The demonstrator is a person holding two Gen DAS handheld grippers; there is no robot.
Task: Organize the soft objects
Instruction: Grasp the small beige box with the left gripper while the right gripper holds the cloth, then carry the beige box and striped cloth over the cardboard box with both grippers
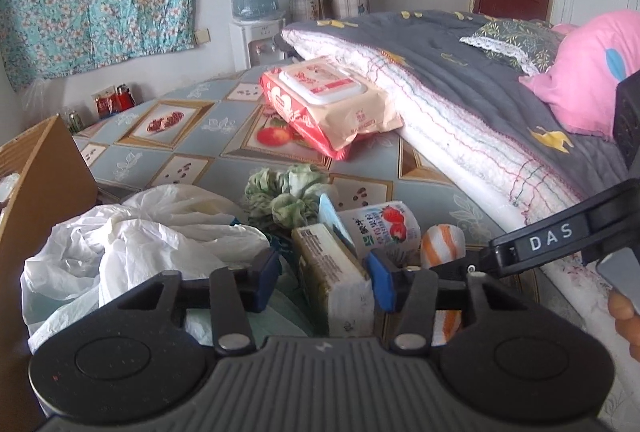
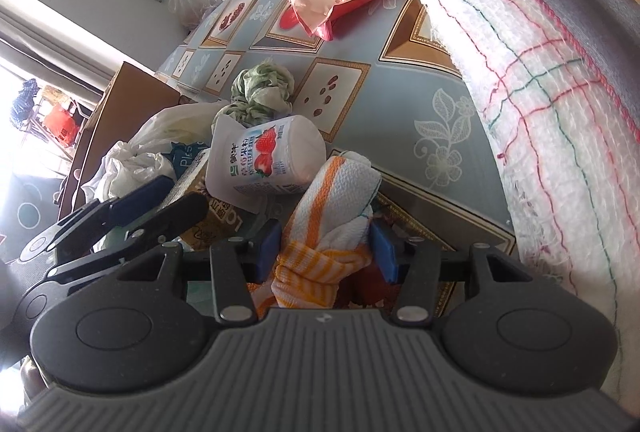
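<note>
The folded quilt (image 1: 480, 104) walls the patterned mat (image 1: 224, 156) from 1 to 4 o'clock; bare mat lies toward 12. Left gripper (image 1: 326, 282) straddles a tissue pack (image 1: 336, 272), contact unclear. Right gripper (image 2: 326, 248) pinches the orange-striped towel (image 2: 340, 192), its lower end hidden.

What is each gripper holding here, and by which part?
Right gripper: orange-striped cloth, gripped at its near bunched end. Left gripper straddles the tissue pack; contact unclear.

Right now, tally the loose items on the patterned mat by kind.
Wet wipes packs: 2
Plastic bags: 1
Green cloths: 1
Orange striped towels: 1
Strawberry milk pouches: 1
Tissue packs: 1
Total: 7
</note>
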